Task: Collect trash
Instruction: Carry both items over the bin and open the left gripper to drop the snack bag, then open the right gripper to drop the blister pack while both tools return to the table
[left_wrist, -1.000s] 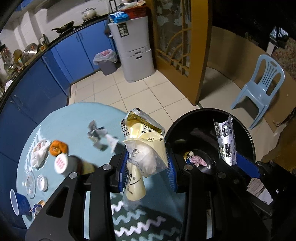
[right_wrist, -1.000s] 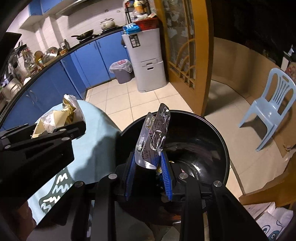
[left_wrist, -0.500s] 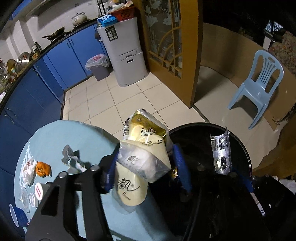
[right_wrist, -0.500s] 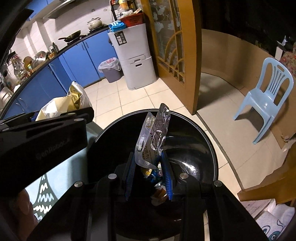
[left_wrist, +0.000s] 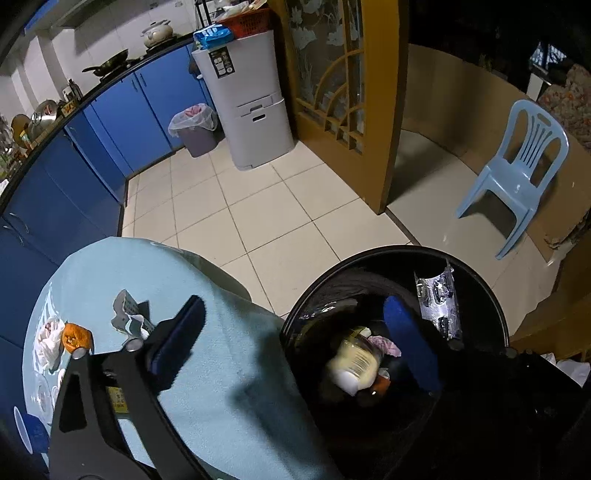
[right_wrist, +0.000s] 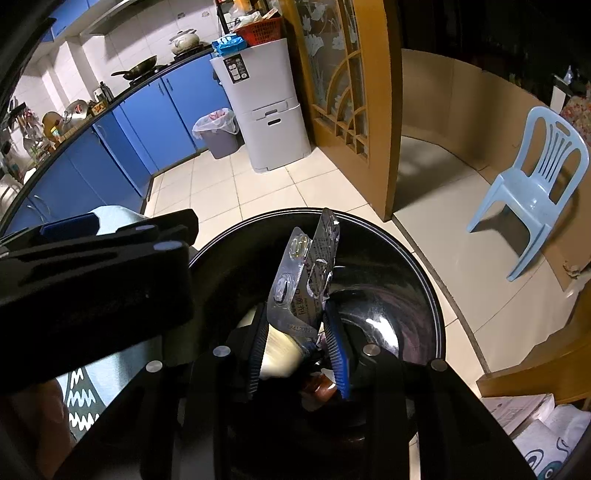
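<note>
Indoor light falls brightest on the pale floor tiles (left_wrist: 258, 206) and white kitchen wall, while the doorway at upper right sinks into darkness. Glare streaks the glossy inner wall of the black bin (right_wrist: 388, 295). A yellow packet (left_wrist: 354, 363) inside it is smeared by motion blur. Fisheye distortion bends the blue cabinets (left_wrist: 92, 147), and black vignetting fills the corners.

Right gripper (right_wrist: 297, 332) over black bin (right_wrist: 413, 266), pinching silver pill pack (right_wrist: 306, 273), pack sticking up. Yellowish wrapper (right_wrist: 277, 350) blurry inside bin. Left gripper (right_wrist: 92, 273) alongside.
</note>
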